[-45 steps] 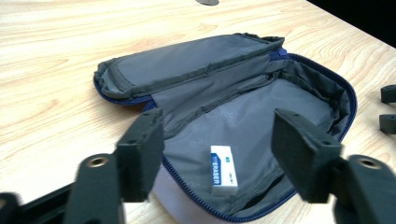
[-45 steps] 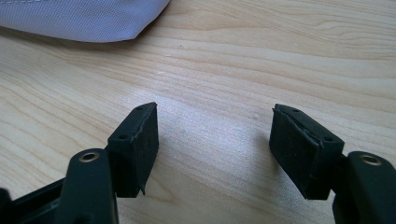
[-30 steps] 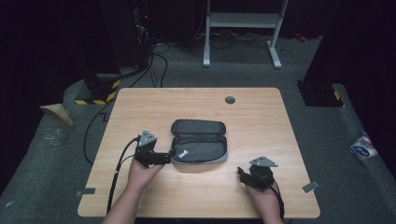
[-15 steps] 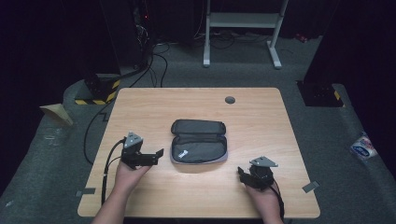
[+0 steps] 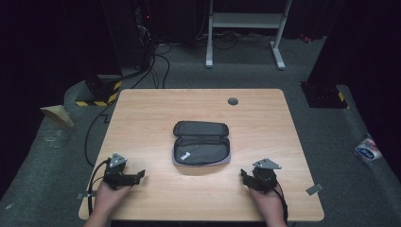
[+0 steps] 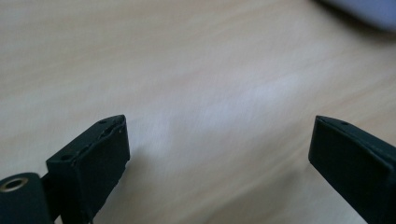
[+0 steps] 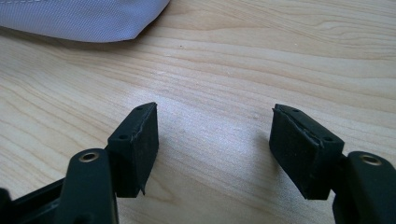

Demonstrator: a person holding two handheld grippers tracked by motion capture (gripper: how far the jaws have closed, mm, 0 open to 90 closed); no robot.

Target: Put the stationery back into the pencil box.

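Centrally, soft grey fabric pouch [image 5: 201,148] unzipped on grainy wooden table [image 5: 142,123]; left gripper [image 5: 138,176] and right gripper [image 5: 244,177] agape, empty

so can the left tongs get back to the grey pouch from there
Probably yes: the left tongs are open and empty, and bare table lies between them and the grey pouch, with nothing in the way.

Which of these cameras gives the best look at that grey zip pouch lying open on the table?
The high view: the whole pouch lies open mid-table, between the two grippers. The right gripper view catches just a grey corner; the left gripper view shows only a blurred edge.
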